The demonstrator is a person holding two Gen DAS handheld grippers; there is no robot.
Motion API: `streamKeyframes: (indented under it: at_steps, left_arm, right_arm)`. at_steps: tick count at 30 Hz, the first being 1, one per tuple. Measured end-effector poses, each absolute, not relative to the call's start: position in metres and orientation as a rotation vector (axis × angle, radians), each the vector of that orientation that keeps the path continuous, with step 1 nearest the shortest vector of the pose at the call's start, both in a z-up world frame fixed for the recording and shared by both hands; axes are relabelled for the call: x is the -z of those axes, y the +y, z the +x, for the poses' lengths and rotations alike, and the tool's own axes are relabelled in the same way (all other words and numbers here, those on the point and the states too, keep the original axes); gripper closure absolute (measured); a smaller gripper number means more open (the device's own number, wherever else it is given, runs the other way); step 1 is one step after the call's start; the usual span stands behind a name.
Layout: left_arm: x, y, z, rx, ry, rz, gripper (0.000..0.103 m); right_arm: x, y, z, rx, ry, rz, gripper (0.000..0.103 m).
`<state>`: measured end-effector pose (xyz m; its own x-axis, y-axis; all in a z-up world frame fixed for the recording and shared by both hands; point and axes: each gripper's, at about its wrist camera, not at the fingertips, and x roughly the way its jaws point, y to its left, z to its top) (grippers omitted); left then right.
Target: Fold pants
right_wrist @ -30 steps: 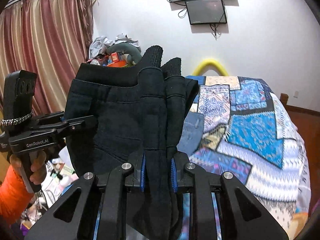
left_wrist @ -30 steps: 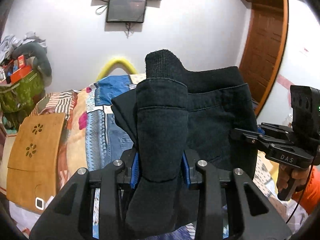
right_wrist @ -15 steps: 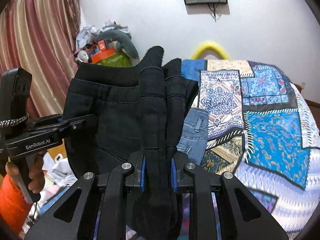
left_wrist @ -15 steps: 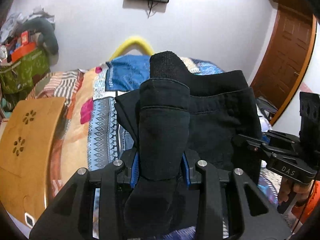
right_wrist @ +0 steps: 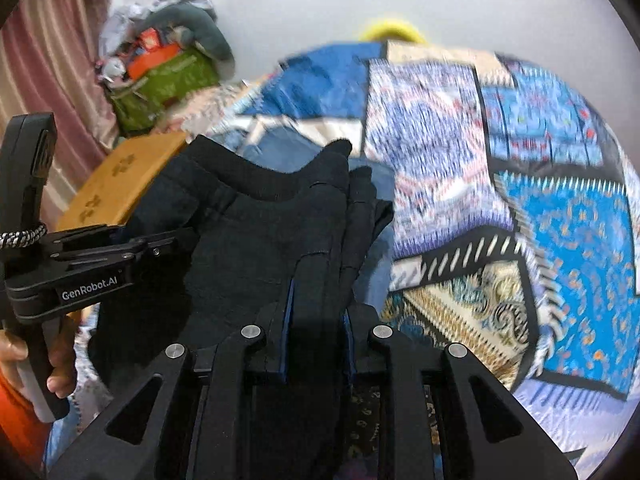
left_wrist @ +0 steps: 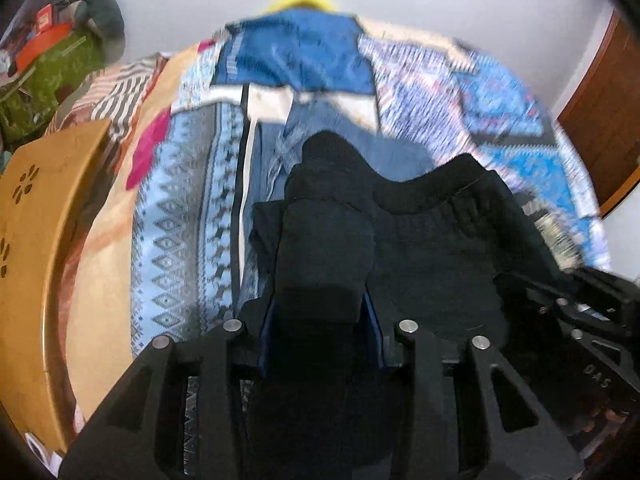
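Note:
Black pants hang bunched between my two grippers, just above the patterned bed. My left gripper holds one end of the waistband; its jaws are opening, but thick black cloth still fills the gap between the blue pads. My right gripper is shut on the other end of the black pants. The waistband sags in a curve between the two. In the right wrist view a hand holds the left gripper at the left. In the left wrist view the right gripper sits at the right. The pants' legs are hidden below.
A patchwork bedspread covers the bed. Blue jeans lie on it just past the black pants. A wooden lap table rests at the bed's left edge, with a cluttered green bag behind it. A brown door stands at the right.
Both grippers have come down and forward with the black pants, from chest height to low over the bed. The waistband now sags between them, and both views tilt toward the bedspread.

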<state>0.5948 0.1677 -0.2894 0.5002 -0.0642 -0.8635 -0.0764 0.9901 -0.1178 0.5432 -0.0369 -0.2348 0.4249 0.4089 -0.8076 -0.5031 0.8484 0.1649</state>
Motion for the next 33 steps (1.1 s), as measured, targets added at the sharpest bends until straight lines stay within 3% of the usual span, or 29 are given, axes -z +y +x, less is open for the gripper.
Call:
streamKeyframes:
  at_steps: [4, 9, 17, 25, 33]
  left_arm:
    - [0.293, 0.163, 0.575, -0.025, 1.044, -0.123, 0.054]
    - [0.275, 0.157, 0.542, -0.026, 1.049, -0.078, 0.054]
    - [0.161, 0.145, 0.447, -0.004, 0.846, -0.117, 0.054]
    - [0.027, 0.104, 0.299, 0.024, 0.521, -0.073, 0.054]
    - [-0.036, 0.057, 0.169, 0.011, 0.3, -0.013, 0.053]
  right_arm:
    - [0.235, -0.043, 0.527, -0.543, 0.967, -0.164, 0.08]
    - [0.217, -0.062, 0.498, -0.539, 0.928, -0.182, 0.079]
    - [0.124, -0.1, 0.413, -0.596, 0.73, -0.11, 0.079]
    - [0.015, -0.134, 0.294, -0.656, 0.464, -0.065, 0.079]
    - [-0.042, -0.16, 0.174, -0.657, 0.222, -0.013, 0.079]
